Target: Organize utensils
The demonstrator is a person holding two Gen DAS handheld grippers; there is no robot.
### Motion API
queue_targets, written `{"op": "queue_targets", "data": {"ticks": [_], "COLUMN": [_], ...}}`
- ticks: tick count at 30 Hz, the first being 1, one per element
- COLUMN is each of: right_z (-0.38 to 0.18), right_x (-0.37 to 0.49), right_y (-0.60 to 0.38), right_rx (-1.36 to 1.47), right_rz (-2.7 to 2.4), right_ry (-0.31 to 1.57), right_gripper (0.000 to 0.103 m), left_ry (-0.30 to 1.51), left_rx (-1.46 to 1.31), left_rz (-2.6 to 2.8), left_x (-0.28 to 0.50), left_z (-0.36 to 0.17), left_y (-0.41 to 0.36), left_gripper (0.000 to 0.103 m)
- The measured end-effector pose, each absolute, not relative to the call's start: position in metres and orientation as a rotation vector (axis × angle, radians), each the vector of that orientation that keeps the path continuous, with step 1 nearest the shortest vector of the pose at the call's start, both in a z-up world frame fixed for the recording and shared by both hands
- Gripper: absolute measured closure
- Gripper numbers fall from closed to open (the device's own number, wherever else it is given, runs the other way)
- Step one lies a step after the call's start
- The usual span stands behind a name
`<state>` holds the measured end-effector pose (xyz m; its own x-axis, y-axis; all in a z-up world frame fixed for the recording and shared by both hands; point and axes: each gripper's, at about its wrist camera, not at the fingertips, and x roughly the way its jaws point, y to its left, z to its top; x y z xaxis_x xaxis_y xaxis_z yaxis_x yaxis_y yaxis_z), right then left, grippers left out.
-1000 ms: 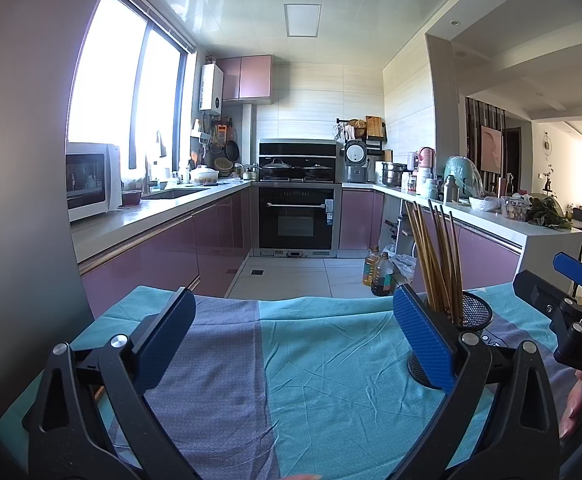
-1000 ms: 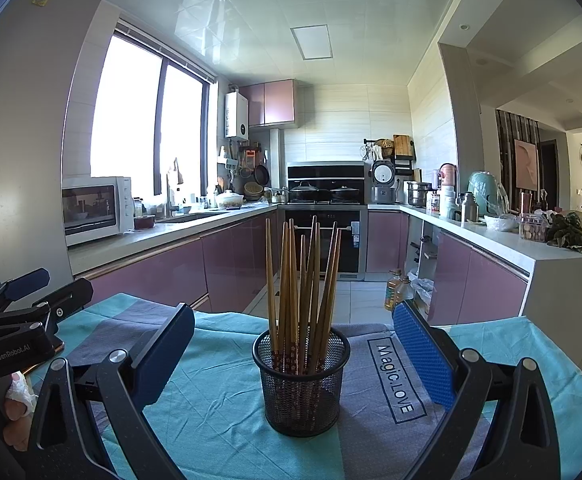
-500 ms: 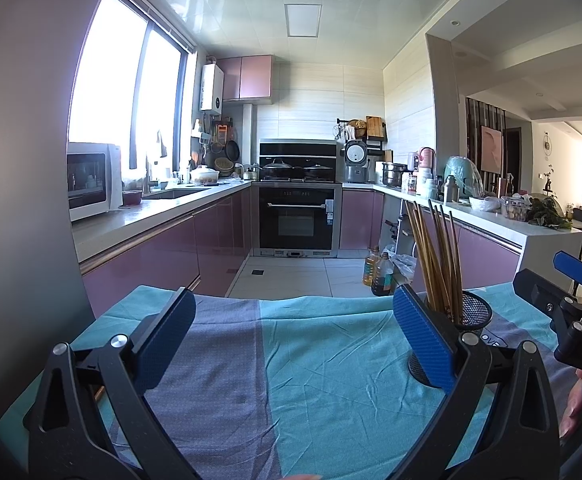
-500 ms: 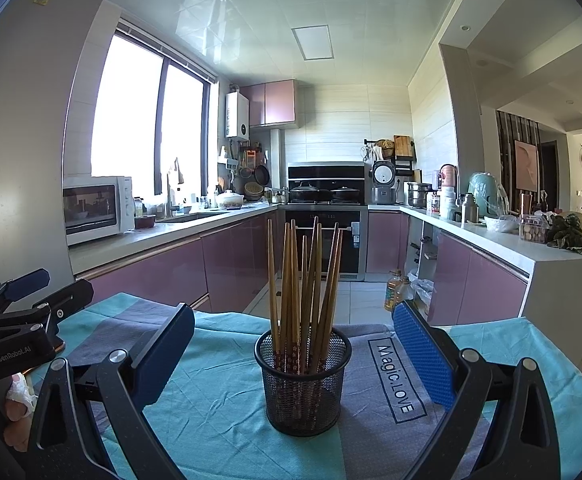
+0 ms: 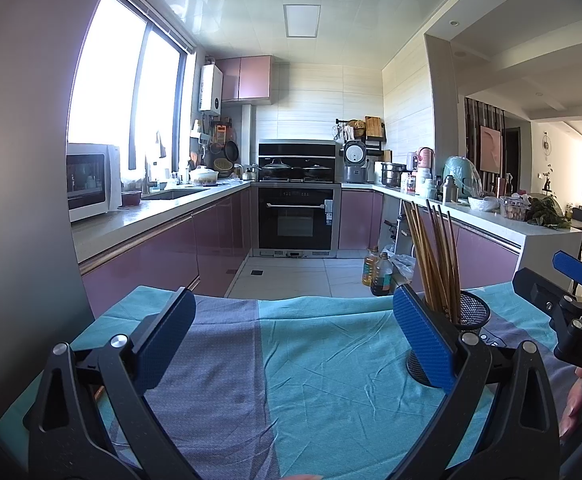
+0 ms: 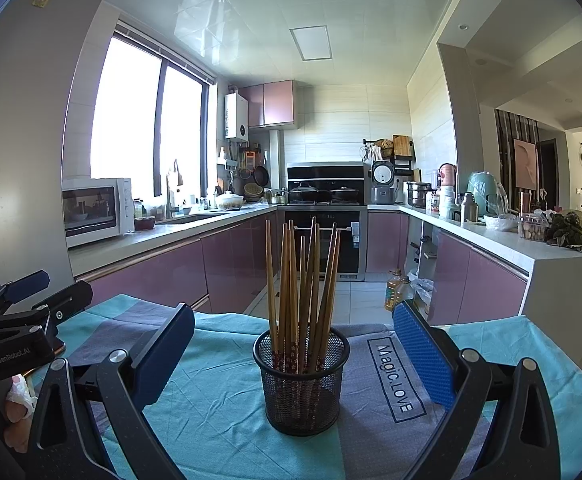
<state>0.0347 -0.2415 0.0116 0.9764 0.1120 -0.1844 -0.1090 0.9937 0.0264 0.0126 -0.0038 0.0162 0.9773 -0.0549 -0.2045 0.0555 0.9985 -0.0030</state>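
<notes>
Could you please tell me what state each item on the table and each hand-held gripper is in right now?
Left hand-held gripper: open, empty.
Right hand-held gripper: open, empty, facing the holder.
Mesh holder: upright on the cloth.
Chopsticks: standing in the holder, fanned out.
Tablecloth: spread out, lightly wrinkled.

"Magic.LOVE" on cloth (image 6: 395,380); "GenRobot.AI" on left gripper (image 6: 13,354).

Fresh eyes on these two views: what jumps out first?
In the right wrist view, the black mesh cup packed with upright wooden chopsticks stands dead centre on the teal and grey cloth, framed by the open right gripper. In the left wrist view, the left gripper, jaws open, faces bare cloth, with the cup off to its right.
</notes>
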Motion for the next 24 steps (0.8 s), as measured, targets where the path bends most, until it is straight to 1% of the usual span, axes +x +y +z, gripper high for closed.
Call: {"op": "queue_targets", "data": {"ticks": [15, 20, 24], "right_z": [0.01, 0.006, -0.003], "right_x": [0.036, 0.037, 0.044], "right_y": [-0.24, -0.245, -0.263], "right_rx": [0.015, 0.012, 0.019], "right_rz": [0.112, 0.105, 0.065], "right_ry": [0.193, 0.205, 0.253], "right_gripper": [0.007, 0.007, 0.007], "left_ry": [0.2, 0.232, 0.265], "left_rx": [0.017, -0.005, -0.013], "left_rz": [-0.048, -0.044, -0.039], "left_x": [0.01, 0.015, 0.023], "left_z": [0.018, 0.016, 0.012], "left_y": [-0.005, -0.002, 0.002], "left_gripper": [0.006, 0.006, 0.006]}}
